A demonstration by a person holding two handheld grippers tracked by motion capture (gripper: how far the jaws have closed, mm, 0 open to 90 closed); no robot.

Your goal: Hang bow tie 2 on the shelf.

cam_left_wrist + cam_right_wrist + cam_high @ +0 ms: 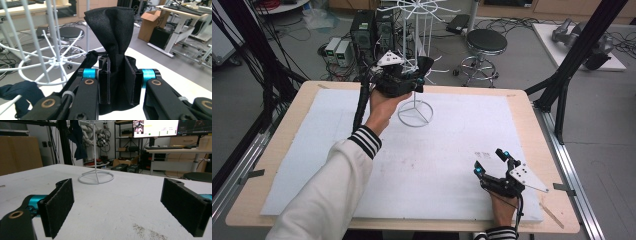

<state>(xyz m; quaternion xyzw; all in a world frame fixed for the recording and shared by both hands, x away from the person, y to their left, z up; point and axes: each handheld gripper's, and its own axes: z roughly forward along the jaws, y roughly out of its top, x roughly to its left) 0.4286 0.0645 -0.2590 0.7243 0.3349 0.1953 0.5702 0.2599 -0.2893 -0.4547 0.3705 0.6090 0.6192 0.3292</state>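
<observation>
Your left gripper has its jaws pinched tight on a black cloth, which bunches between the pads and fans upward to the top centre of the left gripper view. In the high view that gripper sits in the upper middle of the frame, raised beside the white wire rack, with the cloth poking out next to the rack's thin arms. A dark blue cloth hangs on the rack at the lower left of the left gripper view. Your right gripper rests at the lower right of the high view on the white table sheet, its jaws spread wide with nothing between them.
</observation>
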